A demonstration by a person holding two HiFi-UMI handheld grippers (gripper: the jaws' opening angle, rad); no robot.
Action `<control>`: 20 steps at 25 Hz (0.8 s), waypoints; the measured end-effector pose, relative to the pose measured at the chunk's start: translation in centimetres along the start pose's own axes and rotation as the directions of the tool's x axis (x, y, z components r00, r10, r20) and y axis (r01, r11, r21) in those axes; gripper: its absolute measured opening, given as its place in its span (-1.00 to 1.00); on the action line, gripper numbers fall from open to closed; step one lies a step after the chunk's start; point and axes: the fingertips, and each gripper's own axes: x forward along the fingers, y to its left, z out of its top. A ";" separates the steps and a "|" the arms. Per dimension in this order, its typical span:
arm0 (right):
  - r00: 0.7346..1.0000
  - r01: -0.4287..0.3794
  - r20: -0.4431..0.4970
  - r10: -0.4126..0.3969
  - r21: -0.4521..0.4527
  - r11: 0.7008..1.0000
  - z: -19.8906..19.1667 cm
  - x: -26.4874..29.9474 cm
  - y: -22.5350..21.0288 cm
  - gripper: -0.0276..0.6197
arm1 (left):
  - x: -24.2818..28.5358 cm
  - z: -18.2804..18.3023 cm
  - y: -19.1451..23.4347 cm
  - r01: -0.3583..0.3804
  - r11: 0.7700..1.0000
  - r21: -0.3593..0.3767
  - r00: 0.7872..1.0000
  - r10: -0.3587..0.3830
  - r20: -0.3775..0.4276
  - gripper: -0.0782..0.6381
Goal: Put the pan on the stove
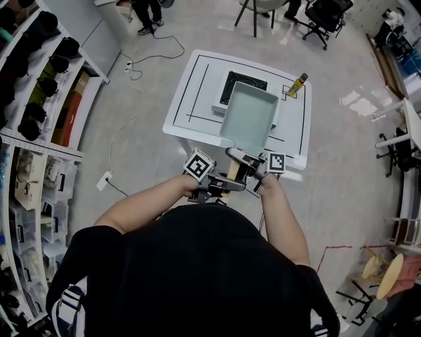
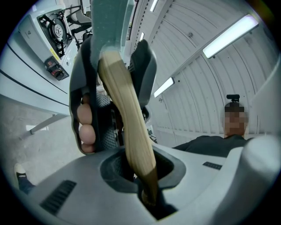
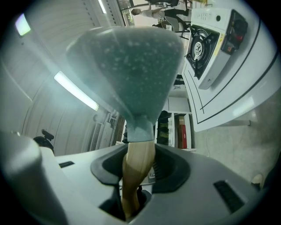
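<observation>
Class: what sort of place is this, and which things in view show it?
Probably a lab or workshop, not a home kitchen: the stove sits on a line-marked white table, stocked shelves line one wall, and office chairs stand beyond.

Matt speckled green pan (image 1: 248, 118) with smooth pale wooden handle (image 3: 137, 165)

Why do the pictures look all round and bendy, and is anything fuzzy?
Head view: sharp, with white glare on the floor. Left gripper view: dark round corners, bent walls, ceiling light glaring white. Right gripper view: same bending; the pan is close up, soft and fuzzy.
</observation>
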 end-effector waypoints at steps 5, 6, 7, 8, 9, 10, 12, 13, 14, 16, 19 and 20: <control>1.000 -0.007 -0.019 0.007 0.011 1.000 1.5 -1.0 -0.5 -0.45 | 1.3 1.5 0.7 0.001 1.000 -0.023 1.000 0.000 0.025 -0.63; 1.000 -0.007 -0.023 0.007 0.013 1.000 1.8 -1.2 -0.6 -0.45 | 1.7 1.9 0.4 0.022 0.999 -0.041 0.999 -0.020 0.039 -0.63; 1.000 -0.008 -0.027 0.008 0.016 1.000 2.2 -1.4 -0.7 -0.45 | 2.0 2.3 0.4 0.031 0.998 -0.051 0.998 -0.028 0.049 -0.63; 0.999 -0.010 -0.031 0.010 0.018 1.000 2.5 -1.6 -0.7 -0.45 | 2.1 2.6 0.8 0.021 0.999 -0.046 0.999 -0.019 0.050 -0.63; 0.999 -0.012 -0.035 0.013 0.021 1.000 2.8 -1.7 -0.7 -0.45 | 2.1 2.8 1.4 0.001 1.000 -0.030 0.999 0.000 0.044 -0.63; 0.999 -0.013 -0.038 0.014 0.024 1.000 3.0 -1.8 -0.7 -0.45 | 2.1 3.0 1.9 -0.018 1.000 -0.015 0.999 0.019 0.038 -0.63; 0.999 -0.011 -0.044 0.013 0.029 1.000 3.6 -2.2 -0.9 -0.45 | 2.4 3.4 2.6 -0.030 0.999 -0.012 0.999 0.030 0.038 -0.63; 0.999 -0.009 -0.047 0.011 0.030 0.999 3.9 -2.4 -1.0 -0.45 | 2.7 3.8 2.6 -0.017 1.000 -0.021 0.999 0.018 0.048 -0.63; 0.999 -0.008 -0.051 0.009 0.030 1.000 4.2 -2.6 -1.2 -0.45 | 3.0 4.1 2.5 -0.003 1.000 -0.028 0.998 0.004 0.059 -0.63; 0.998 -0.008 -0.060 0.010 0.030 1.000 4.7 -3.0 -1.5 -0.45 | 3.5 4.7 2.8 0.008 1.000 -0.026 0.997 -0.006 0.074 -0.63; 0.998 -0.010 -0.066 0.012 0.035 0.999 5.5 -3.7 -1.9 -0.46 | 4.1 5.4 3.5 -0.007 0.999 -0.037 0.996 0.010 0.083 -0.63; 0.998 -0.011 -0.067 0.013 0.039 0.999 5.8 -4.0 -2.0 -0.45 | 4.5 5.6 3.6 0.001 0.999 -0.045 0.996 0.003 0.088 -0.63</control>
